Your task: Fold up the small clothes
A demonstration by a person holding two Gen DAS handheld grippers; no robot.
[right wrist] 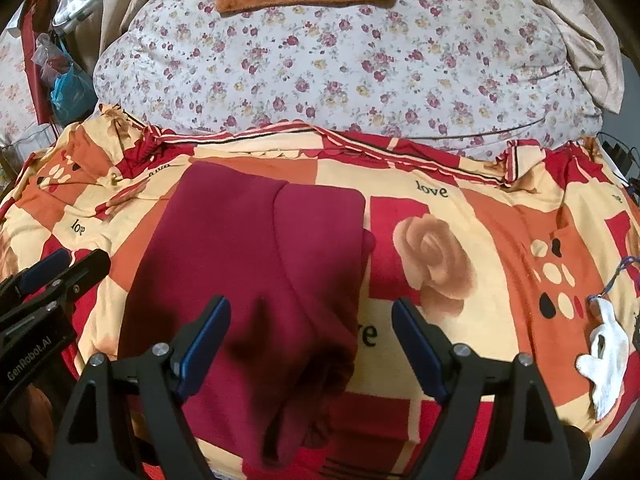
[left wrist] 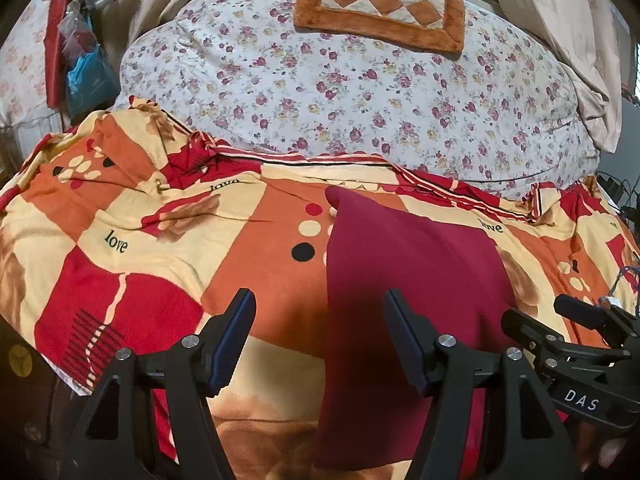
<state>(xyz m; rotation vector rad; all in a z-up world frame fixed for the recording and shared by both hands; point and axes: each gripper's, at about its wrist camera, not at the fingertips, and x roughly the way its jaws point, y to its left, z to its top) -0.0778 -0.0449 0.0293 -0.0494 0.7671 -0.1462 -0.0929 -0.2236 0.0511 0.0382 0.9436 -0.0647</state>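
A dark red garment (right wrist: 248, 264) lies flat on the orange, red and cream bedspread (right wrist: 480, 240), with one side folded over onto the rest. It also shows in the left wrist view (left wrist: 400, 280). My left gripper (left wrist: 320, 320) is open and empty, hovering over the garment's left edge. My right gripper (right wrist: 310, 328) is open and empty above the garment's near right part. The right gripper shows at the right edge of the left wrist view (left wrist: 560, 332); the left gripper shows at the left edge of the right wrist view (right wrist: 52, 276).
A large floral duvet (left wrist: 360, 92) is piled behind the bedspread, with an orange checked cushion (left wrist: 380, 4) on top. A white cloth item (right wrist: 604, 360) lies at the bedspread's right edge. Bags hang at the far left (left wrist: 80, 72).
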